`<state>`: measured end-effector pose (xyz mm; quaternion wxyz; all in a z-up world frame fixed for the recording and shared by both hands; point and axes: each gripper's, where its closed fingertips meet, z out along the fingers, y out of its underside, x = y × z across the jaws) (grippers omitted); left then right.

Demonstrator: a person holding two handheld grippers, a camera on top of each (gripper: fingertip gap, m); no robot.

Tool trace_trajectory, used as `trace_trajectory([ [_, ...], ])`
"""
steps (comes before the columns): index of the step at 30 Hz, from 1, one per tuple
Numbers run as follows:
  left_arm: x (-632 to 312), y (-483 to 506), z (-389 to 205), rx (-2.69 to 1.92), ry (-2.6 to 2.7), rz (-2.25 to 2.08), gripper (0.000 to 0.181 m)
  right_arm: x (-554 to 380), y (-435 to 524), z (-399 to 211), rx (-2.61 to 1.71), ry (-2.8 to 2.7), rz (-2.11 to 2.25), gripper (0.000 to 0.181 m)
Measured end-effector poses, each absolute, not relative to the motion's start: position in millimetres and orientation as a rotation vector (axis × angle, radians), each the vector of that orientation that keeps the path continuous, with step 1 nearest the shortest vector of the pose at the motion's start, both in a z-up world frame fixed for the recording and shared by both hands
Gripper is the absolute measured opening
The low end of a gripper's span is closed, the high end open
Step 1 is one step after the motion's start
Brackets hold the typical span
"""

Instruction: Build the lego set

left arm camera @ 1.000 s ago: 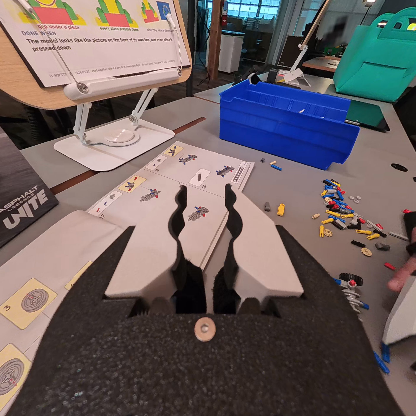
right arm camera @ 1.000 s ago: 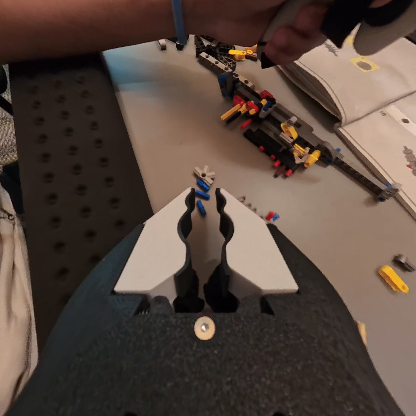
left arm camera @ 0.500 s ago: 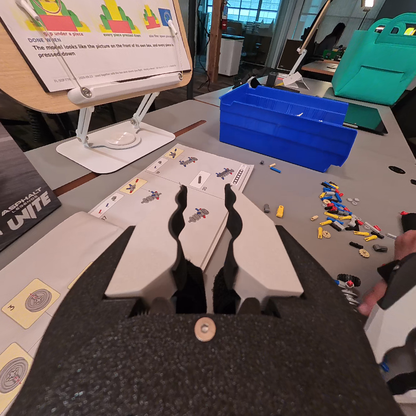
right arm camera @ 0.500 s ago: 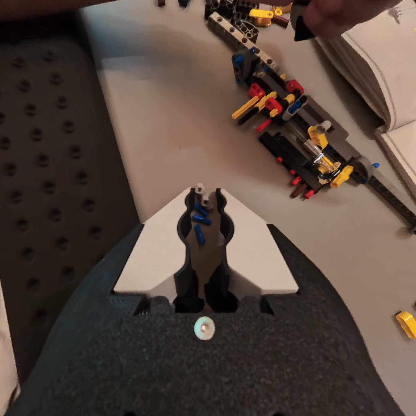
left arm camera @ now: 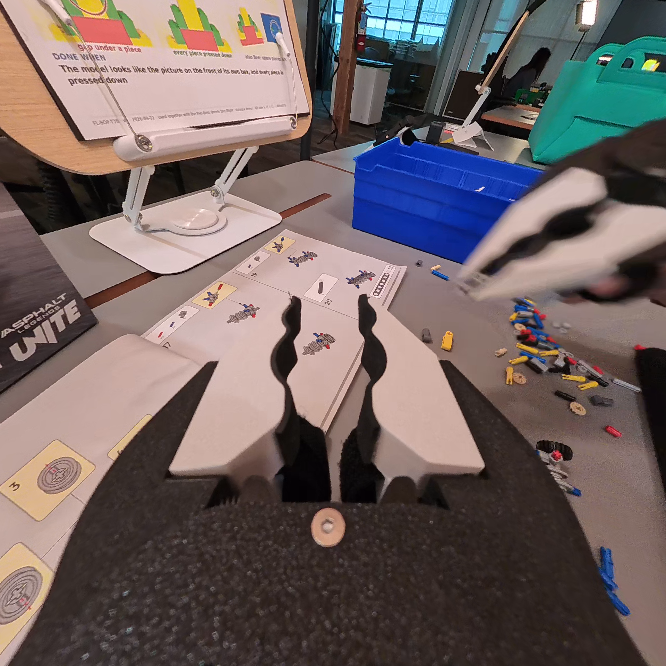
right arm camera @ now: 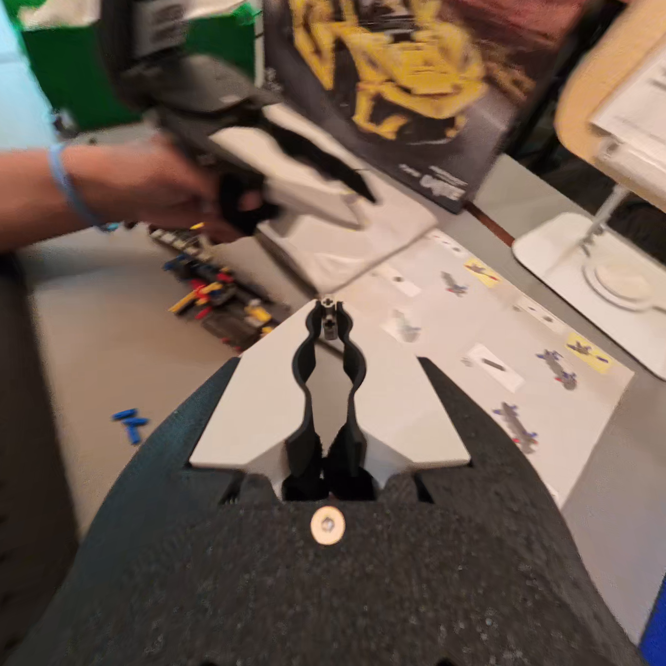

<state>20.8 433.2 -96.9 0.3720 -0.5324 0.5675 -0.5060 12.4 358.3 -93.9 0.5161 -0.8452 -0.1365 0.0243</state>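
My left gripper [left arm camera: 327,302] is open and empty, held over the open instruction booklet [left arm camera: 317,284]. My right gripper [right arm camera: 328,305] is shut on a small grey Lego connector piece [right arm camera: 328,322] at its fingertips, lifted above the table. It also shows blurred at the upper right of the left wrist view [left arm camera: 468,284]. The part-built black Lego assembly [right arm camera: 216,299] with yellow, red and blue parts lies left of the booklet [right arm camera: 479,324]. A pile of loose small pieces [left arm camera: 544,353] lies to the right. In the right wrist view a hand holds the left gripper [right arm camera: 356,191] over the booklet.
A blue bin [left arm camera: 432,194] stands at the back right, a white document stand [left arm camera: 187,230] at the back left. The set's box [right arm camera: 396,90] stands behind the booklet. Several blue pins [right arm camera: 129,425] lie near the table's front. A small wheel-and-spring assembly [left arm camera: 555,465] lies at right. Spacing between my two grippers at the tips: around 8 centimeters.
My right gripper closed on the grey piece beside the blue pins, lifted it and swung up toward the booklet. My left gripper stayed open over the booklet.
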Motion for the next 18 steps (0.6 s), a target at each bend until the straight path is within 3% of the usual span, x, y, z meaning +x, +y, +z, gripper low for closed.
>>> trace_trajectory([
  [3, 20.3, 426.8, -96.3, -1.345, 1.476, -1.34, 0.03, 68.8, 374.2, -120.4, -2.09, -0.135, 0.265, 0.006],
  [6, 17.6, 407.5, -99.4, -1.282, 1.586, -1.391, 0.029, 54.3, 376.6, -117.1, -1.935, -0.057, 0.571, 0.006],
  [11, 12.8, 367.9, -103.9, -1.041, 1.751, -1.303, 0.031, 31.9, 372.7, -98.4, -1.841, -0.104, 0.703, 0.006],
  [18, 15.1, 354.2, -99.4, -1.082, 1.715, -1.408, 0.024, 3.0, 369.2, -66.2, -1.618, -0.143, 0.859, 0.006],
])
